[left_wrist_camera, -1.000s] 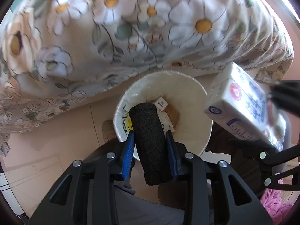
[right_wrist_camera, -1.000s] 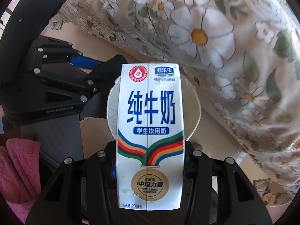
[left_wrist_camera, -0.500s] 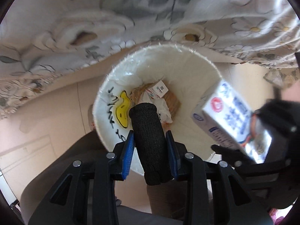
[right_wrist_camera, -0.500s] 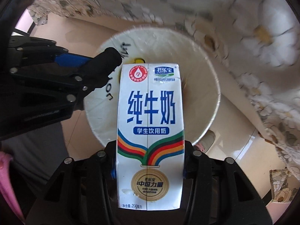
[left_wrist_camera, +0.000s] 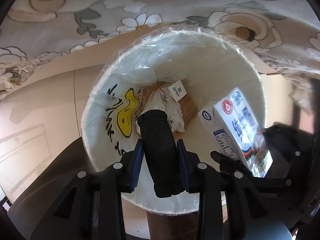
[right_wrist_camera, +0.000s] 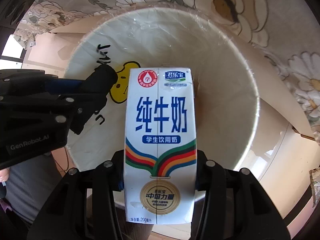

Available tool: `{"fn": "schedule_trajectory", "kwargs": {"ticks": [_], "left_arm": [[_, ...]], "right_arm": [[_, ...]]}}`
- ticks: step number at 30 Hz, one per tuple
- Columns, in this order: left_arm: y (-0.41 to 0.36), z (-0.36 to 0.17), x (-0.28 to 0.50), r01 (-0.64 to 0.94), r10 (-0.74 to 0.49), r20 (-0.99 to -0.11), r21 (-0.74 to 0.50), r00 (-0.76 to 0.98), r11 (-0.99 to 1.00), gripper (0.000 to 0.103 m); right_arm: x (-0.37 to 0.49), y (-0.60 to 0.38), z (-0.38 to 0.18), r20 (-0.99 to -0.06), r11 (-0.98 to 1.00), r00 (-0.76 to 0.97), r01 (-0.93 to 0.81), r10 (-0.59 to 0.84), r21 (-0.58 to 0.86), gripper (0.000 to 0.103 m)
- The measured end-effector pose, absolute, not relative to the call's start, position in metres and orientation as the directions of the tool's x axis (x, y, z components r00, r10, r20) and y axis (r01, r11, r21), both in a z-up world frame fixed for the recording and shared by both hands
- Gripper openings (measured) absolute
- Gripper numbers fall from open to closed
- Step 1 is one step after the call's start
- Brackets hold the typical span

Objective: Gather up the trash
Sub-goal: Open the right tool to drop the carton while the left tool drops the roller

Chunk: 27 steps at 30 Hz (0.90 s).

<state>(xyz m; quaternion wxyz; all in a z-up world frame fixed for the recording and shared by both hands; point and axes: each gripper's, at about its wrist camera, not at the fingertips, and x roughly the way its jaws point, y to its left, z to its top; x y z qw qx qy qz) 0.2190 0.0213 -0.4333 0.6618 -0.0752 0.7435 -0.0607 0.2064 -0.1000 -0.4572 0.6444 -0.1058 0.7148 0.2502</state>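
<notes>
Together, the left claw (left_wrist_camera: pixel 160 152) clenched a black knit roll (left_wrist_camera: pixel 158 150) and the right claw (right_wrist_camera: pixel 159 172) clenched a milk carton (right_wrist_camera: pixel 160 140), both above the lined white bin (right_wrist_camera: pixel 230 70).

A pale tiled floor (left_wrist_camera: pixel 46 108) is seen below — on it stands a white lined bin (left_wrist_camera: pixel 258 92), overhung by a floral cloth (left_wrist_camera: pixel 160 6).

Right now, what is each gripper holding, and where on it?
Left gripper: black knitted roll, clamped at its middle. Right gripper: milk carton, gripped by its lower sides.
</notes>
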Motion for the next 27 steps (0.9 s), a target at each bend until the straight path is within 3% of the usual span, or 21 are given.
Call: {"fn": "schedule_trajectory", "kwargs": {"ticks": [13, 18, 27], "left_arm": [[0.016, -0.457, 0.222, -0.022, -0.188, -0.97, -0.186, -0.156, 0.982, 0.037], [0.009, -0.453, 0.224, 0.006, -0.142, -0.983, -0.144, -0.119, 0.99, 0.057], [0.003, -0.458, 0.222, 0.02, -0.145, -0.98, -0.149, -0.134, 0.989, 0.057]], "right_arm": [[0.201, -0.094, -0.47, -0.981, 0.86, -0.114, -0.473, 0.155, 0.191, 0.049], [0.198, -0.087, -0.472, -0.985, 0.855, -0.116, -0.491, 0.125, 0.166, 0.053], [0.191, -0.081, -0.463, -0.988, 0.843, -0.104, -0.516, 0.117, 0.154, 0.055]]}}
